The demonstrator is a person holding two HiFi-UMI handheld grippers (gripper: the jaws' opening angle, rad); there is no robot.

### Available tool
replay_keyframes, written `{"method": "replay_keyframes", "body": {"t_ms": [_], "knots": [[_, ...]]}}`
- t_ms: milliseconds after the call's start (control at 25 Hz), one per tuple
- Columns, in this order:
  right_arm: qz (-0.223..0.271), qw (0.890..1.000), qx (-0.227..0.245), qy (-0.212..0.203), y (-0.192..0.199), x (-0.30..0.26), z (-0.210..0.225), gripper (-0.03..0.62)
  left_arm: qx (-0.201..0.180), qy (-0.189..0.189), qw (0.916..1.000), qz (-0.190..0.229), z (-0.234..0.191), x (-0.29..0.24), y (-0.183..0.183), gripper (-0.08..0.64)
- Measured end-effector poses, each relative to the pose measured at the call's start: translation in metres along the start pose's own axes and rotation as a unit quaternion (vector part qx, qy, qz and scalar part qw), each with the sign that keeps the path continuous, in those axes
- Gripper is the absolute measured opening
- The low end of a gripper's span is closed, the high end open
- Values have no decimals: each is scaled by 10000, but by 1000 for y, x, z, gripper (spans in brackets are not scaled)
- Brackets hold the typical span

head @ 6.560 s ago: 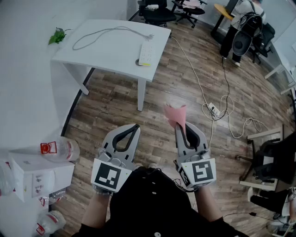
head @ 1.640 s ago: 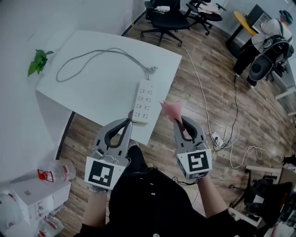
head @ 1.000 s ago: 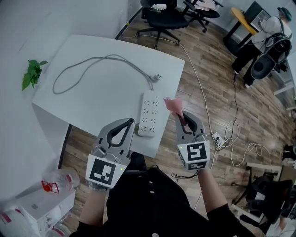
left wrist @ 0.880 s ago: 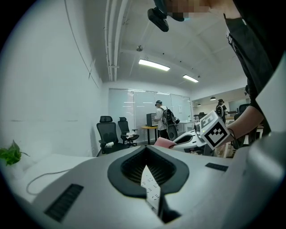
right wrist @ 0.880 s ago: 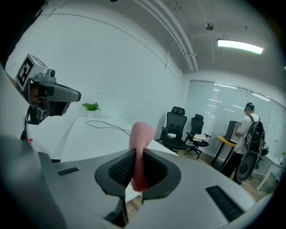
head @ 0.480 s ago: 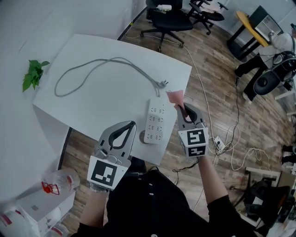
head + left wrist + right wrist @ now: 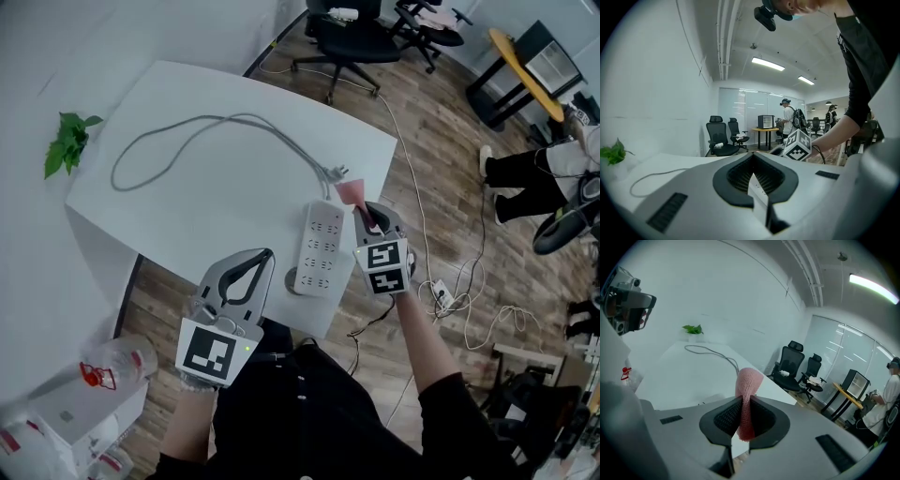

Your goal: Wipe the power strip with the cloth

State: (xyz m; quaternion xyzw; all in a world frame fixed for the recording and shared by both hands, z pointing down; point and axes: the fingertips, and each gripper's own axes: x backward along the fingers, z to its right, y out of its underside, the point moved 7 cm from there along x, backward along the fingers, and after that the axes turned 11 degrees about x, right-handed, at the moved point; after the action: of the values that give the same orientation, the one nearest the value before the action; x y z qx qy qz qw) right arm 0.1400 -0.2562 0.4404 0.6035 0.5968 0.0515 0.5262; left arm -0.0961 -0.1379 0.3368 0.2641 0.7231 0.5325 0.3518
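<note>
A white power strip (image 7: 321,247) lies on the white table (image 7: 206,197) near its front right edge, its grey cable (image 7: 211,131) looping across the tabletop. My right gripper (image 7: 367,216) is shut on a pink cloth (image 7: 350,192), which sticks up from the jaws right beside the strip's far end. In the right gripper view the pink cloth (image 7: 746,401) is pinched between the pads. My left gripper (image 7: 255,260) hovers at the table's front edge, left of the strip, shut with nothing in it; its jaws meet in the left gripper view (image 7: 753,165).
A small green plant (image 7: 67,150) sits at the table's far left corner. Office chairs (image 7: 352,33) stand beyond the table. A second power strip and cords (image 7: 441,295) lie on the wooden floor at right. Bottles and a box (image 7: 80,403) sit low at left.
The table has come nearer as I walked up to it. My right gripper has moved forward with the cloth, up to the strip's far end. The left gripper stays shut.
</note>
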Motion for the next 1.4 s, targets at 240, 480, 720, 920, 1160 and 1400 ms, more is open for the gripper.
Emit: {"method": "replay_keyframes", "body": {"t_ms": [240,480,720,920,1160,1400], "knots": [[-299,9990,289,-142,10,-21,-2,55,34,-7,10000,-60,-1,0,3,11],[-567,9962,534,-398,18,-39,-10,55,48,-71,9999,-61,-1,4,4,11],[-690,9918,742,-776,20,-51,-25,55,37,-171,9998,-65,-5,11,7,11],[-723,9891,810,-992,24,-49,-35,55,97,-195,9997,-102,-3,12,8,11],[-657,9894,703,-1087,28,-39,-44,55,59,-119,9999,-94,1,12,8,11],[-590,9888,620,-1219,33,-23,-56,55,36,-59,9999,-93,8,12,10,11]]}}
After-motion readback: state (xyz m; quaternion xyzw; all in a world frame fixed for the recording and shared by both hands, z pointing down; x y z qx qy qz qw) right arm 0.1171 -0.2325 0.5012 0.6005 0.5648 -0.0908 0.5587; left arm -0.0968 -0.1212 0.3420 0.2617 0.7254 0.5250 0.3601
